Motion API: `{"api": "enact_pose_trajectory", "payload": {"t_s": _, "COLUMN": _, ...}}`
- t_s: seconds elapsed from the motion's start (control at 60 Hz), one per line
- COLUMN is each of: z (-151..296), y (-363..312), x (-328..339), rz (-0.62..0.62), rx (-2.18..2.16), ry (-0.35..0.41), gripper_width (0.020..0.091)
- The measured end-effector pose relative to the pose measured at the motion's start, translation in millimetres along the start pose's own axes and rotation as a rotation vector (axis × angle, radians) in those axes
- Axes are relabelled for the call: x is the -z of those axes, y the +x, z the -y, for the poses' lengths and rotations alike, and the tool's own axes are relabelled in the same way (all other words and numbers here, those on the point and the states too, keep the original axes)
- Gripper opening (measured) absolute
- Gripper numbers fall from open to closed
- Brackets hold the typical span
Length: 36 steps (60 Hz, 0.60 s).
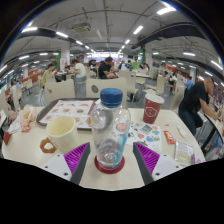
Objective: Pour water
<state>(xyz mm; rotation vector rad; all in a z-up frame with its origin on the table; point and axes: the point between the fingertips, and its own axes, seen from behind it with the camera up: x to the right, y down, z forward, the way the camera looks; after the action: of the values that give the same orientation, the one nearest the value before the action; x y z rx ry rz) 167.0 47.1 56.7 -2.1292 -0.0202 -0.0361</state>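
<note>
Between the gripper fingers we see the clear blue-capped plastic water bottle, unclamped; grasp pending, then tilt toward the cream mug.

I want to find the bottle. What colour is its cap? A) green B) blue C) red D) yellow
B: the bottle, standing between the gripper fingers, has a blue cap.
</note>
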Motion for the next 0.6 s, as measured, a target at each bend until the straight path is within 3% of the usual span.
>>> {"api": "enact_pose_trajectory", "payload": {"t_s": 0.267, "z": -17.3, "y": -31.6, "x": 109.7, "rz": -0.046, "rx": 0.013, "ry": -0.097, "gripper_width": 0.0850}}
{"api": "enact_pose_trajectory", "payload": {"t_s": 0.6, "z": -29.7, "y": -89.6, "x": 200.2, "rz": -0.012, "rx": -0.007, "ry": -0.121, "gripper_width": 0.0849}}
